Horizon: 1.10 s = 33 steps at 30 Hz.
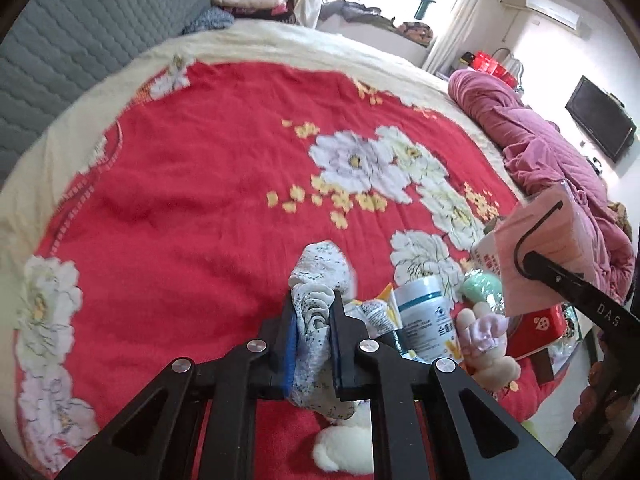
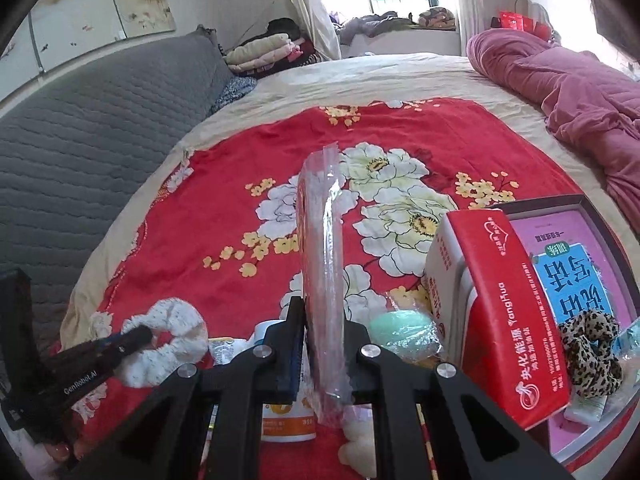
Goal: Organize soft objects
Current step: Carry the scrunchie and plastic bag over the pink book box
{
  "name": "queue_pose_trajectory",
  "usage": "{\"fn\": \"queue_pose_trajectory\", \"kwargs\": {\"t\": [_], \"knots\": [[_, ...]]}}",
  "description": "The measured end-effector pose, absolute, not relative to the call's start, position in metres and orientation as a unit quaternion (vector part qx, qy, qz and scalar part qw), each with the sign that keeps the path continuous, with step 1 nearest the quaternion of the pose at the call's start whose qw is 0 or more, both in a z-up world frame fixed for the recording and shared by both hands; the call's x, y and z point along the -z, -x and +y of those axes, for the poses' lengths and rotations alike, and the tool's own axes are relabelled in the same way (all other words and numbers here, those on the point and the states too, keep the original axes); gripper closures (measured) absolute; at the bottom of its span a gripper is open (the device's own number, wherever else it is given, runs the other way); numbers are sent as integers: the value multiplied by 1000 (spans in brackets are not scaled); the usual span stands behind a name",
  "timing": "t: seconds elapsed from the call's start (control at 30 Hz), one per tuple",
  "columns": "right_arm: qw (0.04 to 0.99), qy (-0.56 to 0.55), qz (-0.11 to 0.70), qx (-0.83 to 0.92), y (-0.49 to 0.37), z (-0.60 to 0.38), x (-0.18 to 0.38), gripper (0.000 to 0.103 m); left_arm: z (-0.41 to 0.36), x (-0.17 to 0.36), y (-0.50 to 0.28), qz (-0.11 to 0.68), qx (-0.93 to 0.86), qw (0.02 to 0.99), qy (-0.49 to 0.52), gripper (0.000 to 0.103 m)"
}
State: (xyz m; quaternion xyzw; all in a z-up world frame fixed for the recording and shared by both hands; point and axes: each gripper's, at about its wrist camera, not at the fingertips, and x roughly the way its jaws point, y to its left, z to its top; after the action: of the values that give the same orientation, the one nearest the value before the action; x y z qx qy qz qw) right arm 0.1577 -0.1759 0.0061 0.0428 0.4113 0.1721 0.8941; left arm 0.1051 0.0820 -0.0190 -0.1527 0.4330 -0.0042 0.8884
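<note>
My left gripper [image 1: 313, 312] is shut on a white floral fabric scrunchie [image 1: 316, 280], lifted over the red floral blanket [image 1: 180, 184]. In the right wrist view the same scrunchie [image 2: 168, 344] hangs from the left gripper [image 2: 132, 338] at lower left. My right gripper [image 2: 324, 328] is shut on a flat plastic-wrapped pink packet [image 2: 322, 248], held edge-on. In the left wrist view that packet [image 1: 540, 256] shows at the right with the right gripper's finger [image 1: 560, 276] on it. A leopard-print scrunchie [image 2: 590, 350] lies in a box. A plush toy [image 1: 486, 344] lies by the pile.
A white jar [image 1: 426, 316], a green sponge [image 2: 402, 330], a red carton [image 2: 496, 312] and a purple box [image 2: 580, 280] crowd the near right. A pink quilt [image 2: 560, 80] lies on the far right. A grey headboard [image 2: 80, 140] is at left.
</note>
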Motion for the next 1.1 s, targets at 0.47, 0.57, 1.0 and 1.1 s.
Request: {"fn": "queue_pose_trajectory", "kwargs": {"t": [0.47,0.57,1.0,1.1], "knots": [[909,-69,375,-170,-130,-209,-45,90,40,-44,-79,388,40,912,128,89],[912,-74,370,-163,-123,-222,-54,90,24,-56,-74,382,53,915,118,89],[919,-100,358,-128,-92,-286,-78,90,-40,-86,-62,379,87,917,81,89],[922,-108,354,-115,-83,-305,-84,90,-55,-94,-58,376,96,919,73,89]]}}
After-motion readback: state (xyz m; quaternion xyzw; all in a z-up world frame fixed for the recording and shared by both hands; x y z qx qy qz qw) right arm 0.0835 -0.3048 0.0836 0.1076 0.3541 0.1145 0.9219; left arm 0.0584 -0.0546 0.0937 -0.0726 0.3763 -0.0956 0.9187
